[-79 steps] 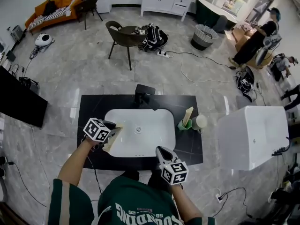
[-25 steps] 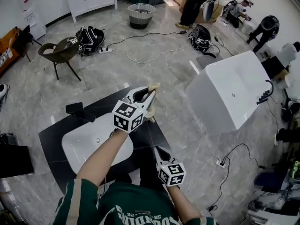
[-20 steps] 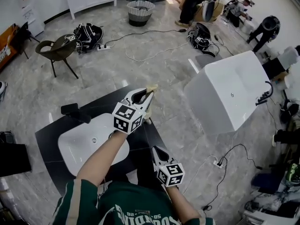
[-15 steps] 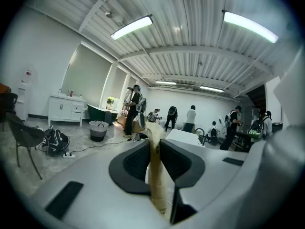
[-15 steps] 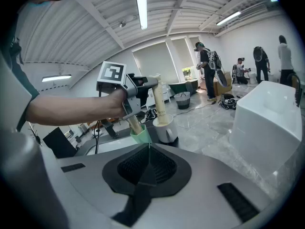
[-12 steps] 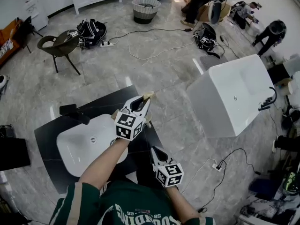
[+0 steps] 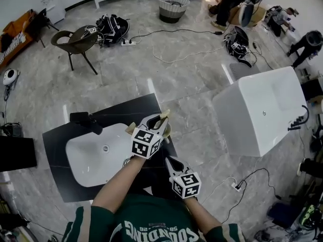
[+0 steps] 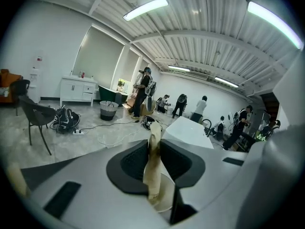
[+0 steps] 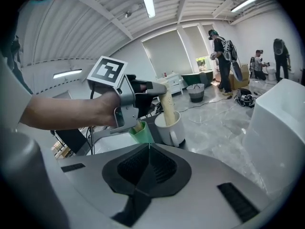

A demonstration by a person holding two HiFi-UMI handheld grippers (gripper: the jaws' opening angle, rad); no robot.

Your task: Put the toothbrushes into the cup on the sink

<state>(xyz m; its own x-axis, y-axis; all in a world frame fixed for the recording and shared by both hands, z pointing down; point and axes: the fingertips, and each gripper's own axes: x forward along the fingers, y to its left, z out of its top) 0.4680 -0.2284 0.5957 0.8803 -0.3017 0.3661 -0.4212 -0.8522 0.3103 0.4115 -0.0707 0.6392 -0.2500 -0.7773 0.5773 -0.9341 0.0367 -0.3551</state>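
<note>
A chair point(image 7: 75, 38), basket point(image 7: 173, 6) and white tub point(image 7: 260, 110) stand apart.

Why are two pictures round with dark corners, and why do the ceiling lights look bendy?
Left gripper view: its wide lens rounds the picture, darkens the corners and curves the ceiling lights; the close toothbrush looks soft. Right gripper view: the same round, dark edge. Head view: fills the frame, but the floor bulges.

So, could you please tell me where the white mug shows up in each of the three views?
Head view: the mug is mid-frame, mostly hidden behind the left gripper.
Left gripper view: mug low centre, beneath the jaws.
Right gripper view: mug at centre, beside a green cup.
Shared landmark: the toothbrush in the left gripper's jaws.
</note>
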